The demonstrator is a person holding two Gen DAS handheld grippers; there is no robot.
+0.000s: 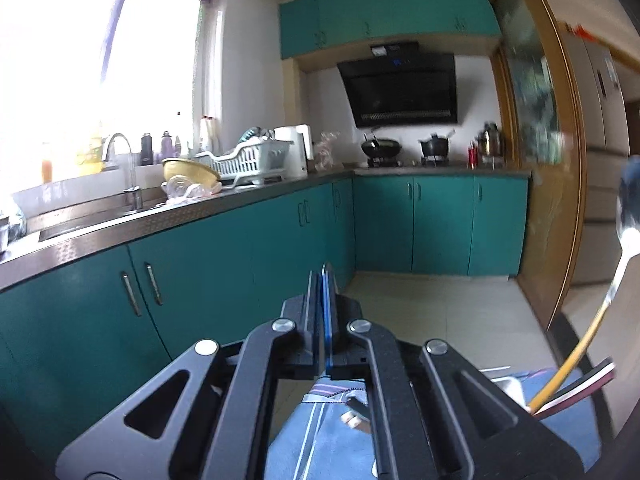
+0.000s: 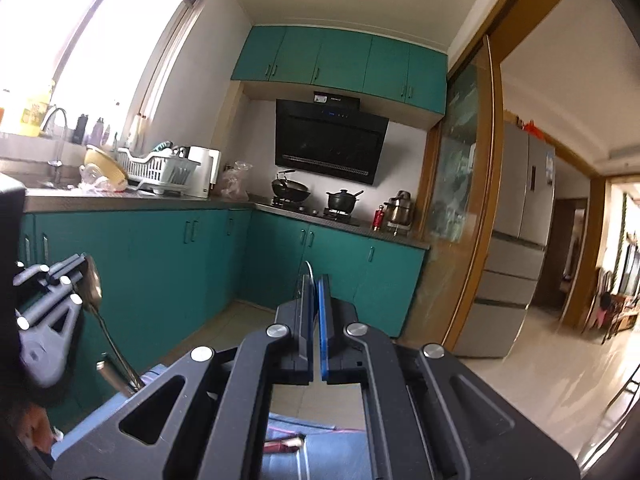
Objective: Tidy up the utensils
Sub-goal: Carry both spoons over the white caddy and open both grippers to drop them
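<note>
Two handheld grippers are raised above a blue cloth (image 1: 320,432) in a kitchen with teal cabinets (image 1: 200,264). The left gripper (image 1: 325,280) has its jaws pressed together on the bowl of a spoon (image 2: 93,284), whose handle slants down toward the cloth. The right gripper (image 2: 316,284) is clamped on a thin metal utensil (image 2: 307,266); a yellow-handled spoon (image 1: 628,236) rises at the right edge of the left view.

Yellow-handled steel spoon (image 1: 624,264) tilted upright; brass-coloured spoon (image 2: 93,284) upright, bowl up.
</note>
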